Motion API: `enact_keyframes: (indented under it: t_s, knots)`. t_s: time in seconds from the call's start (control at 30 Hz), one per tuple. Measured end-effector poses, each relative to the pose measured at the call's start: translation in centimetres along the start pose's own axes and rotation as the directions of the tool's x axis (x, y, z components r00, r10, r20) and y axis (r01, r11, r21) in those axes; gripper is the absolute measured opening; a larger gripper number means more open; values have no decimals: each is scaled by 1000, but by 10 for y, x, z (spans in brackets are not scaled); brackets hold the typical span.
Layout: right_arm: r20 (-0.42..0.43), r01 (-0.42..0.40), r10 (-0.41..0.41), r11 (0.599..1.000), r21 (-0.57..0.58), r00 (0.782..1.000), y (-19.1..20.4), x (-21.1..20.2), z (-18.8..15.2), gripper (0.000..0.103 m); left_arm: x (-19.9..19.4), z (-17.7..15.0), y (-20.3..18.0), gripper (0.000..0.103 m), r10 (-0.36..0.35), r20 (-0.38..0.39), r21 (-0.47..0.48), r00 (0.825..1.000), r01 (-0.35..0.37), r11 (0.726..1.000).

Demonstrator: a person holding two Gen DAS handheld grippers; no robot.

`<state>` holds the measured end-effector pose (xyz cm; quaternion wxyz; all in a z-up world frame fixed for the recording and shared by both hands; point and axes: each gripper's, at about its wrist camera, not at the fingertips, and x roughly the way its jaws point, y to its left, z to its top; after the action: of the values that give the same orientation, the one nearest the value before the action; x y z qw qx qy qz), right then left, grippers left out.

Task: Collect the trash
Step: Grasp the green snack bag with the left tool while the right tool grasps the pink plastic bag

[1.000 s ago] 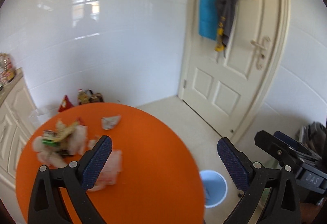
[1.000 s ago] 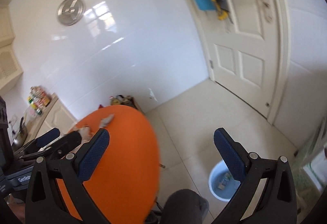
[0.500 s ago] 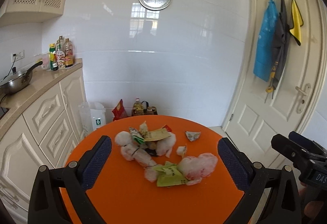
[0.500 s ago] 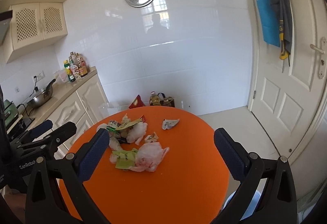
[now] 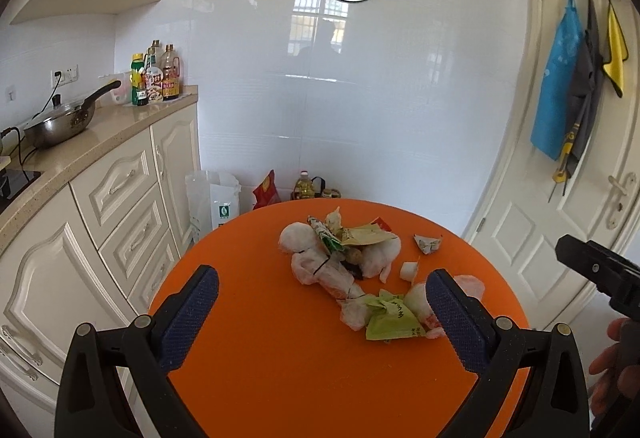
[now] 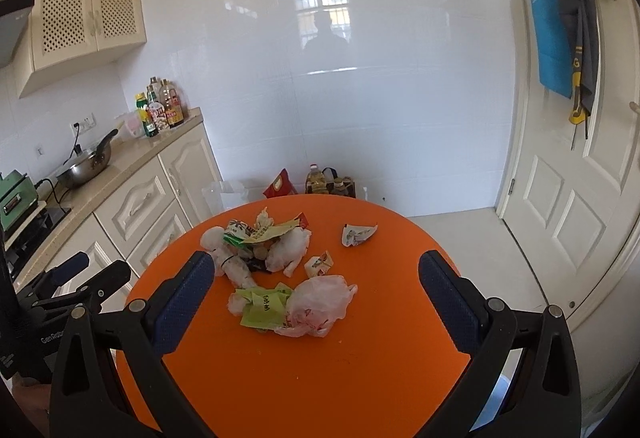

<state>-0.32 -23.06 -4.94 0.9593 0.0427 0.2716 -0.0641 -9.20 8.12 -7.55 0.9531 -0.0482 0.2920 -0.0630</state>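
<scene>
White glossy tiles back a small kitchen where a round orange bench (image 5: 304, 370) carries a scatter of trash. Over its near edge the left gripper (image 5: 320, 312) hangs with its jaws spread wide and nothing between them; the right gripper (image 6: 316, 292) hangs the same way, wide apart and empty, above the bench. In the right wrist view, just beyond the right gripper's reach, lies a crumpled pink-white plastic bag (image 6: 320, 304) touching a folded green wrapper (image 6: 262, 308). Farther in sits the main pile of trash (image 6: 260, 246): white tissue wads, a yellow wrapper on top, and dark scraps underneath. A small torn carton piece (image 6: 319, 263) lies between the pile and the plastic bag, apart from both, and a crumpled printed wrapper (image 6: 358, 233) rests alone toward the right far side of the bench. In the left wrist view the green wrapper (image 5: 392, 320) lies just inside the right finger of the left gripper, and the pile (image 5: 340, 254) sits beyond it. Past the bench, oil bottles (image 6: 320, 180) and a red packet (image 6: 280, 184) stand on the floor against the wall. Cream cabinets (image 5: 116, 198) run along the left, with a pan (image 5: 60, 122) on their countertop, and a white door (image 6: 568, 178) stands on the right.
</scene>
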Motion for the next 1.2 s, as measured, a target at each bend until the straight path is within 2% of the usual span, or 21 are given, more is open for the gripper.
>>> enact_keyframes:
  t_s: [0.2, 0.57, 0.6, 0.67, 0.7, 0.73, 0.77, 1.1, 1.2]
  knots:
    - [-178, 10, -2, 999, 43, 984, -6, 73, -27, 103, 45, 14, -18, 102, 6, -91, 22, 996, -4, 1000]
    - [-357, 8, 16, 998, 65, 934, -13, 170, -57, 103, 133, 44, -37, 102, 27, -191, 48, 981, -19, 999]
    - [-370, 9, 16, 998, 65, 929, -12, 176, -59, 102, 140, 47, -42, 102, 30, -200, 51, 979, -20, 999]
    - [-390, -11, 39, 997, 73, 920, -15, 189, -64, 87, 156, 51, -44, 102, 34, -210, 58, 977, -22, 998]
    - [-391, -45, 81, 994, 101, 917, -19, 192, -66, 78, 163, 51, -43, 102, 35, -213, 62, 976, -22, 998]
    - [-378, -49, 83, 994, 99, 922, -20, 190, -66, 63, 170, 53, -47, 102, 37, -218, 68, 975, -23, 997]
    - [-374, -65, 98, 993, 98, 922, -22, 188, -66, 57, 176, 55, -52, 102, 38, -222, 74, 974, -22, 997]
    - [-334, -30, 81, 988, 154, 939, -69, 157, -69, 55, 234, 44, -105, 102, 7, -269, 175, 963, 42, 984]
    - [-328, -17, 73, 985, 171, 942, -82, 149, -69, 55, 257, 41, -117, 102, 35, -262, 230, 964, 27, 973]
